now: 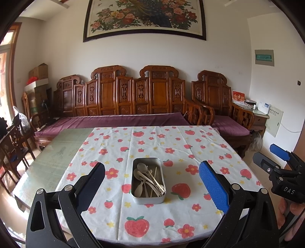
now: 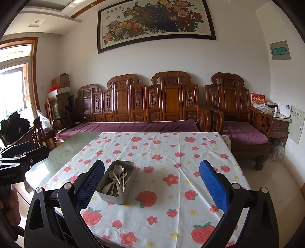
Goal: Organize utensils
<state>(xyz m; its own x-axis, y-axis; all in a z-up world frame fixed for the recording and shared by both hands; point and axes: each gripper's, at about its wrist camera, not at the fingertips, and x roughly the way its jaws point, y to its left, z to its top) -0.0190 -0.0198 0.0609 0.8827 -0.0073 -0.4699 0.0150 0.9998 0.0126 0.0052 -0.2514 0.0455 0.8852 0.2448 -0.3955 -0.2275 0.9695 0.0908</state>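
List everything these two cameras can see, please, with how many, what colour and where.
metal tin: one, silver, on the tablecloth near the table's front
utensils: a jumbled pile of pale spoons and thin sticks, count unclear, inside the tin
tablecloth: one, white with red strawberries and flowers, over the table's right part
table: one, greenish glass top, bare on the left
wooden sofa: one long carved bench, brown with purple cushion, against the wall
armchair: one, same style, to its right
painting: one, flowers and peacock, on the wall
cardboard boxes: several, stacked, far left corner
left tool: open, empty, blue pads
right tool: open, empty, blue pads
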